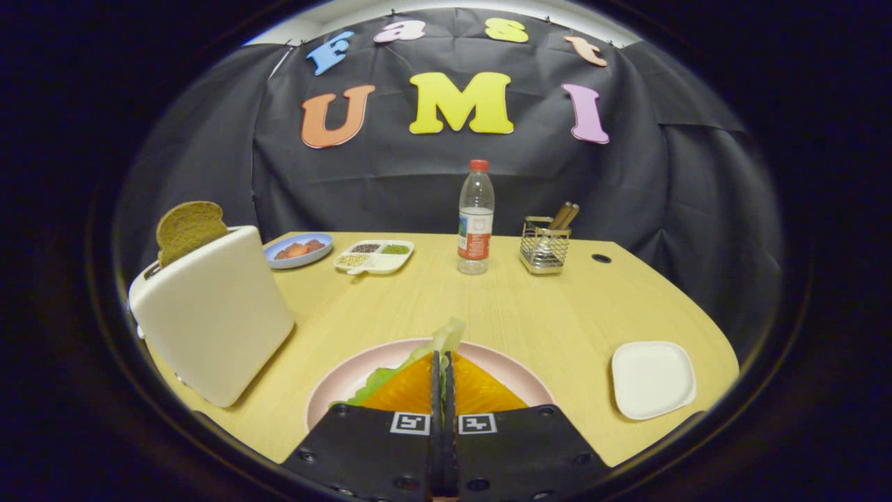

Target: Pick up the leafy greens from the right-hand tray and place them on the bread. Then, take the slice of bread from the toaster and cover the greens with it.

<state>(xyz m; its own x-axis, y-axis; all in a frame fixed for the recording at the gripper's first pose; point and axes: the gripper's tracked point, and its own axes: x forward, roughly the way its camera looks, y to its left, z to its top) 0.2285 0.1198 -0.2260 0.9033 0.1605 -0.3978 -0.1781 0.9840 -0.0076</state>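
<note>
Tongs pinch greens over bread on pink plate, lower centre. Placing step in hand. Next: release, then reach toast in toaster, left.

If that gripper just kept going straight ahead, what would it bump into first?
Probably the greens it seems shut on, lying on the pink plate. Beyond them, bare table, then likely the bottle; depth is unclear. Gripper.

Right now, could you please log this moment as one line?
fingers: shut on greens | greens over bread on pink plate | toast in toaster | white tray bare
</note>
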